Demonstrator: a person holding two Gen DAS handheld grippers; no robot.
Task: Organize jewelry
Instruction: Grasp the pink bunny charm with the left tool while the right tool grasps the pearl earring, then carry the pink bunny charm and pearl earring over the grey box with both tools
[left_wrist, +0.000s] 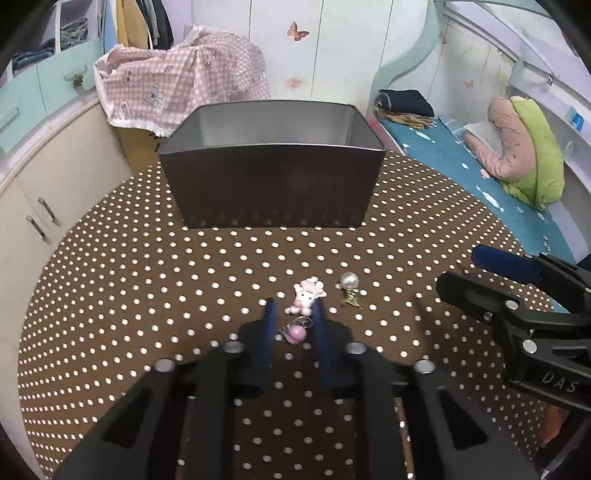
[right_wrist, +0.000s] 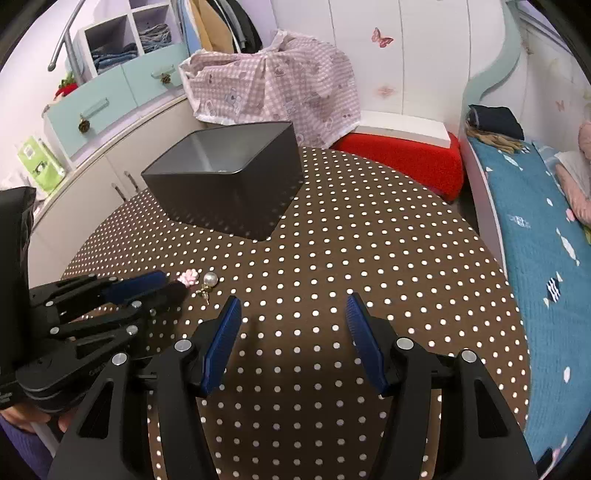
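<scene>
A pink pig charm (left_wrist: 304, 295) with a ring and a pink bead (left_wrist: 296, 334) lies on the brown dotted tablecloth (left_wrist: 147, 277). My left gripper (left_wrist: 294, 314) is down over it, its blue pads closed in on the charm's lower part. Just right of it lies a pearl brooch (left_wrist: 349, 281) with a gold stem. In the right wrist view the charm (right_wrist: 189, 276) and the pearl brooch (right_wrist: 211, 279) show beside the left gripper (right_wrist: 175, 284). My right gripper (right_wrist: 293, 301) hovers open over bare cloth, nothing between its fingers. A dark open box (left_wrist: 271, 184) stands behind the jewelry.
The round table's edge curves close on both sides. A bed with a blue sheet (right_wrist: 546, 258) runs along the right, and a red stool (right_wrist: 402, 158) stands behind the table. A pink checked cloth (right_wrist: 277, 85) covers something behind the box (right_wrist: 229, 195). Cream cabinets (left_wrist: 55, 177) stand on the left.
</scene>
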